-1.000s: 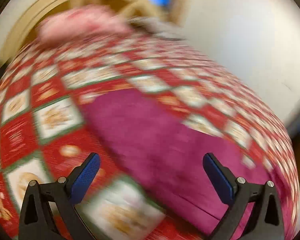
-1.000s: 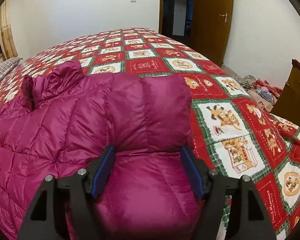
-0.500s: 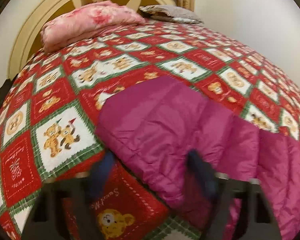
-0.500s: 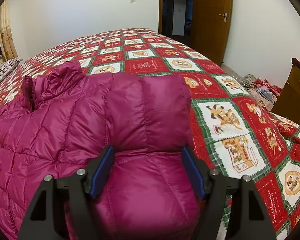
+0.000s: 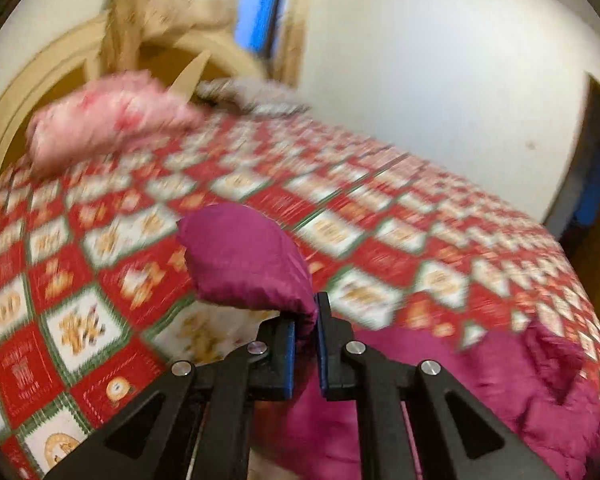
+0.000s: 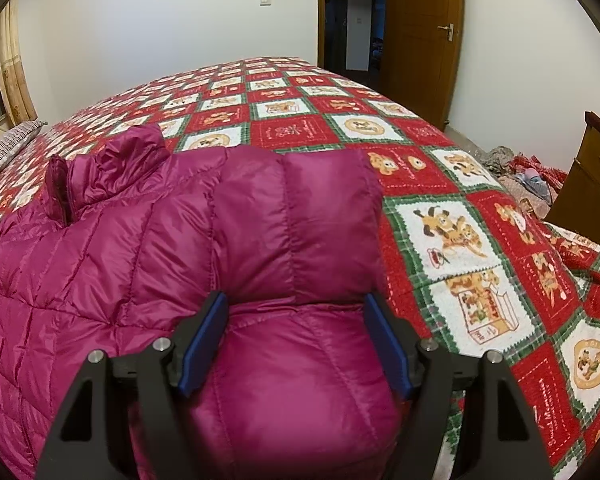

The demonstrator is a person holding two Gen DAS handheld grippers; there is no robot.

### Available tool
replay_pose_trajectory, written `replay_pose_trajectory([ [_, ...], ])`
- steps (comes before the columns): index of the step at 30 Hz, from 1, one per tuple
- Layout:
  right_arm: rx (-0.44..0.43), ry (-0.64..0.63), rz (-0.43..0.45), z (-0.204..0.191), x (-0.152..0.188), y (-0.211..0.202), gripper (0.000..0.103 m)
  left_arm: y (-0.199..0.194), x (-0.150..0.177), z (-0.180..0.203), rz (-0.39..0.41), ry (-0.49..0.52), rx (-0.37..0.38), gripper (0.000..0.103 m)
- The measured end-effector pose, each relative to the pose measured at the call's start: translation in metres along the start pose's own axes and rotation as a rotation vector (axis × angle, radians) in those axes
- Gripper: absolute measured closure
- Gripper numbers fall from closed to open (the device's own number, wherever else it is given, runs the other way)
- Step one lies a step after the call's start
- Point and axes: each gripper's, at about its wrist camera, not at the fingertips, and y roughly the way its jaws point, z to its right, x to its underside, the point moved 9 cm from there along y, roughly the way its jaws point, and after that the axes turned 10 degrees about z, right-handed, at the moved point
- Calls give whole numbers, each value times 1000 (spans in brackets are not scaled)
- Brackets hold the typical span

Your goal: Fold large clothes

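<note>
My left gripper [image 5: 305,332] is closing on a fold of the magenta down jacket [image 6: 204,240] — the blue pads have pinched the fabric between them, and a puffed lobe of it bulges up and to the left past my fingertips, lifted off the bedspread [image 5: 380,216]. The left view is smeared with motion, yet the grip itself reads clearly: narrow jaws, cloth caught in the gap. More of the jacket lies low in that view, spreading off to the right under my frame. My right gripper [image 6: 296,336] stands wide, its two blue pads set on either side of a quilted section of the jacket's near edge; the fabric fills the space between them, but I cannot tell whether the pads press on it or only flank it. From the right view the jacket lies spread across the near left part of the red, white and green bedspread, its collar [image 6: 104,168] standing up toward the far left. A pink pillow [image 5: 108,120] sits at the head of the bed by the arched headboard [image 5: 48,80], and a wooden door [image 6: 424,36] stands beyond the bed's far end.
</note>
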Motion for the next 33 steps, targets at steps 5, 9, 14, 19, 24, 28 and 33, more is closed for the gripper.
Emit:
replay_pose_trajectory([
  [5, -8, 11, 1, 1, 0, 0, 29, -49, -25, 78, 103, 104, 172, 96],
  [9, -16, 20, 3, 1, 0, 0, 29, -90, -24, 145, 162, 208, 313, 97],
  [14, -24, 30, 5, 1, 0, 0, 29, -126, 16, 222, 147, 342, 490, 97],
  [19, -36, 42, 8, 1, 0, 0, 28, -136, 79, 258, 2, 401, 601, 97],
  [24, -57, 48, 8, 0, 0, 0, 19, -92, 81, 223, -79, 365, 445, 96],
  [28, -60, 41, 4, -3, 0, 1, 18, -34, 56, 170, -70, 431, 198, 55],
  [33, -56, 38, 3, -4, 0, 0, 18, 30, 71, 129, -63, 582, -2, 19],
])
